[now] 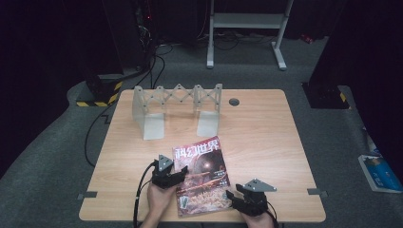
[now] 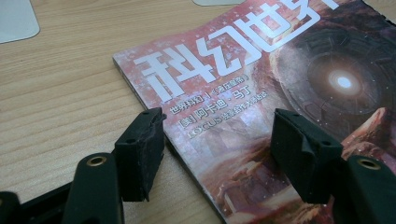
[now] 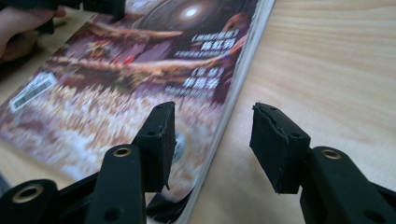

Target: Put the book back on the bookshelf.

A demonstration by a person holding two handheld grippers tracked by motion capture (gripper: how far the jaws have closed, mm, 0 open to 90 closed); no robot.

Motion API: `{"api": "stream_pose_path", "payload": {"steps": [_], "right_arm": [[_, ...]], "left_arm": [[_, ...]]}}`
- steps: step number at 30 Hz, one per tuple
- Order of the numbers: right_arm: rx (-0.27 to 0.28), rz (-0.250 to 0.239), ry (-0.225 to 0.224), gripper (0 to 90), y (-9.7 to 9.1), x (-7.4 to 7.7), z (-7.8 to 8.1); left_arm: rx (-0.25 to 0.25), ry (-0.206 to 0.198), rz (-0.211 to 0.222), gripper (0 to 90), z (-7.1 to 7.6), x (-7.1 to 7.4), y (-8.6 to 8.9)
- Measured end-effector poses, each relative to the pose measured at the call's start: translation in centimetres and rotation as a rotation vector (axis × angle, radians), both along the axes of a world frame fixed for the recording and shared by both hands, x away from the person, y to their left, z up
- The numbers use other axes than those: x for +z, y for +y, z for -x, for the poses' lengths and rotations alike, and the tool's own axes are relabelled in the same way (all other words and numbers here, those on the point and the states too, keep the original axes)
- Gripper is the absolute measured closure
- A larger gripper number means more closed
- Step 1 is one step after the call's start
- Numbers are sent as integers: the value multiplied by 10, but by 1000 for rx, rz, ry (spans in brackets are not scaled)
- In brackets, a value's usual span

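A magazine [image 1: 199, 175] with a reddish sci-fi cover and large white characters lies flat near the table's front edge. My left gripper [image 1: 182, 173] sits at its left side, open. In the left gripper view one jaw stands over the bare wood and the other over the cover [image 2: 243, 93], so the gripper [image 2: 217, 140] straddles the spine edge. My right gripper [image 1: 231, 194] is at the lower right corner, open. In the right gripper view its jaws [image 3: 212, 135] straddle the magazine's [image 3: 140, 60] right edge, one above the cover, one above the wood. Nothing is clamped.
A translucent accordion-style rack [image 1: 178, 95] on two white bases stands at the back left of the wooden table [image 1: 266, 133]. A grey grommet [image 1: 234, 101] lies near the back edge. The person's other hand [image 3: 18, 28] shows past the magazine's far side.
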State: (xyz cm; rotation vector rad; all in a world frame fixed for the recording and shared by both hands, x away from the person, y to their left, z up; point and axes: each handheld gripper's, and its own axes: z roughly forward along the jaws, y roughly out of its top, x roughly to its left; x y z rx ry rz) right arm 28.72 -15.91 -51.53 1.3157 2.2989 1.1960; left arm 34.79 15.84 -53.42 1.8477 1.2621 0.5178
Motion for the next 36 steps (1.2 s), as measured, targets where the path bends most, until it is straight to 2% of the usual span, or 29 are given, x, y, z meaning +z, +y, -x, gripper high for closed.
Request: {"api": "stream_pose_path", "payload": {"steps": [5,16,21,28,33,36], "right_arm": [[12,5,29,512,4,1,-20],[21,26,29,522,18,7,-60],[18,21,46,515,22,10,-78],[1,32,84,484,31,10,-105],[-16,25,105,458,35,9,-118],[-29,24,103,447,38,9,-124]], "left_arm": [[5,-3,2,350,0,0,0],[6,-4,-1,350,0,0,-1],[5,-3,-1,351,1,0,-1],[4,-4,-1,351,1,0,-1],[4,-4,-1,351,1,0,-1],[5,-4,-2,352,1,0,-1]]}}
